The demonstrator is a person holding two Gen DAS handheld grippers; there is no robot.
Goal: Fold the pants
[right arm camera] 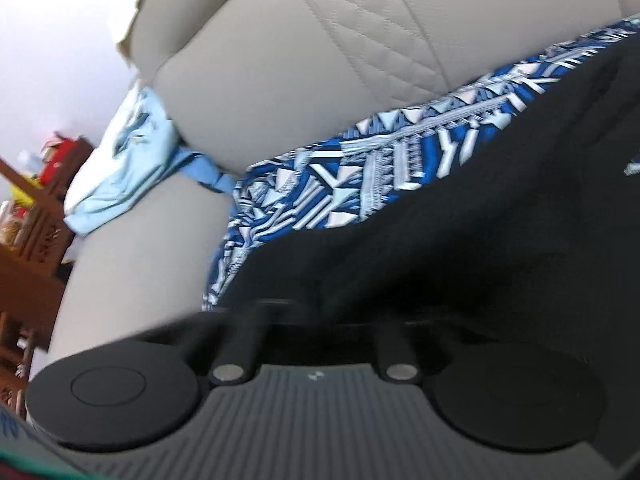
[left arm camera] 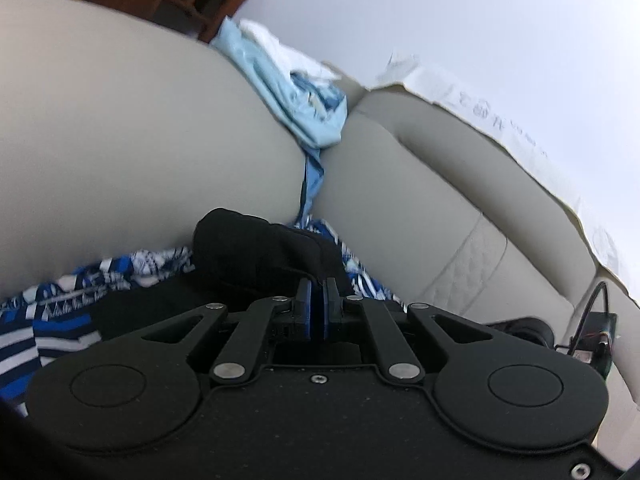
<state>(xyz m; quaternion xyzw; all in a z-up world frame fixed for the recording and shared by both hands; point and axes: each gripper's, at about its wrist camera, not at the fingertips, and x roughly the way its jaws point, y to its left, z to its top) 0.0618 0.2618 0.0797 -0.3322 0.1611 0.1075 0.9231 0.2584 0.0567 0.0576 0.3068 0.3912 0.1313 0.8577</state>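
the soft, limp black fabric pants [left arm camera: 256, 248] lie on the beige leather sofa [left arm camera: 120, 120] over a blue-and-white patterned cloth [right arm camera: 360, 168], bunched at twelve o'clock of the left tongs [left arm camera: 319, 300], whose blue pads seem pinched shut on a fold, while the right tongs [right arm camera: 320, 316] are hidden in black cloth, so i cannot tell their opening; best gripped at a hem edge.

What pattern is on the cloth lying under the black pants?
Blue, white and pale-blue geometric print on the patterned cloth, clearest in the right wrist view.
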